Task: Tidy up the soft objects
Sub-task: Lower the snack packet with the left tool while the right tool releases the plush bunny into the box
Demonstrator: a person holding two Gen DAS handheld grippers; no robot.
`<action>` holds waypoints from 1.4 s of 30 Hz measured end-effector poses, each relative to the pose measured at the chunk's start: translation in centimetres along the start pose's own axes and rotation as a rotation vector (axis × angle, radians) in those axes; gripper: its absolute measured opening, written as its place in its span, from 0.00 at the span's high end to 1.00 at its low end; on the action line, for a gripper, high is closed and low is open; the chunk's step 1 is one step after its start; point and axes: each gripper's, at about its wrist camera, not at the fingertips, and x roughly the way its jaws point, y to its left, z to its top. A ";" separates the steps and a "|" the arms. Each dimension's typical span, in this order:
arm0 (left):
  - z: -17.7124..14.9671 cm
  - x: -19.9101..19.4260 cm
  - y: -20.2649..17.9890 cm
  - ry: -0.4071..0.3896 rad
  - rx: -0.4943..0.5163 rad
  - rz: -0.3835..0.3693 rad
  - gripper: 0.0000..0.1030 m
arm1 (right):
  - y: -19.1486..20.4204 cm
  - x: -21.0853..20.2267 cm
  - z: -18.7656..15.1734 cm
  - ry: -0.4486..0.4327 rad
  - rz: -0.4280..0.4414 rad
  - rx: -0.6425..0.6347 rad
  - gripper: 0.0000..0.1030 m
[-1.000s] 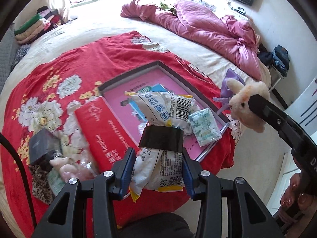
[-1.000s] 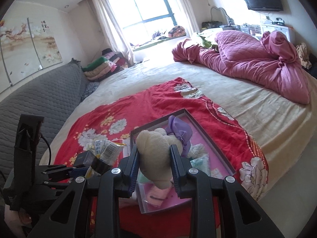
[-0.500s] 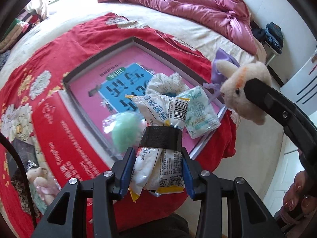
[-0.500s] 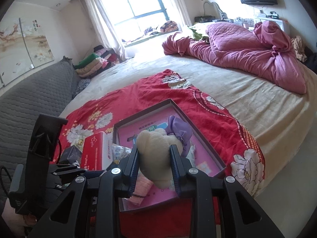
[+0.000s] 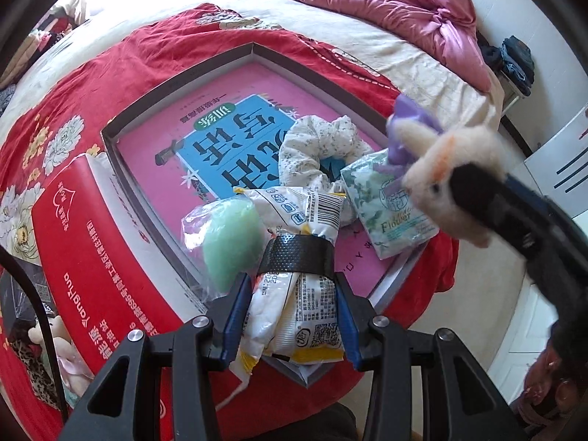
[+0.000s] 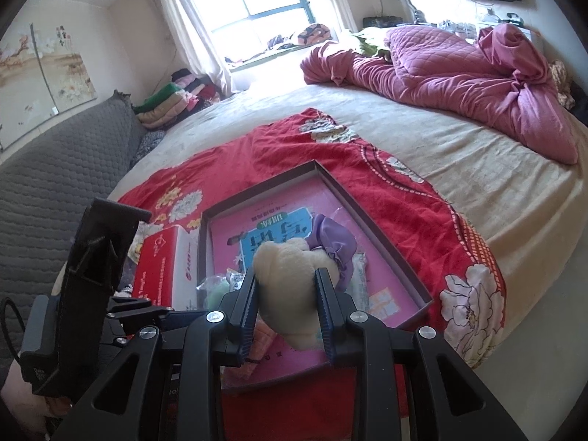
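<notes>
Red carton (image 5: 95, 257) at far left, lying beside shallow pink-lined tray (image 5: 205, 73) on red floral blanket (image 5: 154, 47). Left gripper (image 5: 294, 290) above tray's near corner, fingers pinching white snack packet (image 5: 297, 305) banded with black tape. In tray: green sponge (image 5: 228, 242), floral scrunchie (image 5: 316, 147), tissue pack (image 5: 393, 217). Right gripper (image 6: 286, 301) clamped on cream plush toy (image 6: 290, 279), held above tray's right side.
</notes>
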 end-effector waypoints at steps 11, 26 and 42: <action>0.3 0.4 0.0 -0.011 0.015 0.022 0.57 | 0.2 3.2 -1.0 0.079 0.016 -0.036 0.70; 0.3 0.7 0.0 -0.009 0.025 0.026 0.57 | -0.7 5.3 -0.8 0.095 0.110 0.070 0.66; 0.4 0.7 -0.2 -0.004 0.034 0.040 0.57 | -1.2 5.7 -0.3 0.099 0.224 0.221 0.43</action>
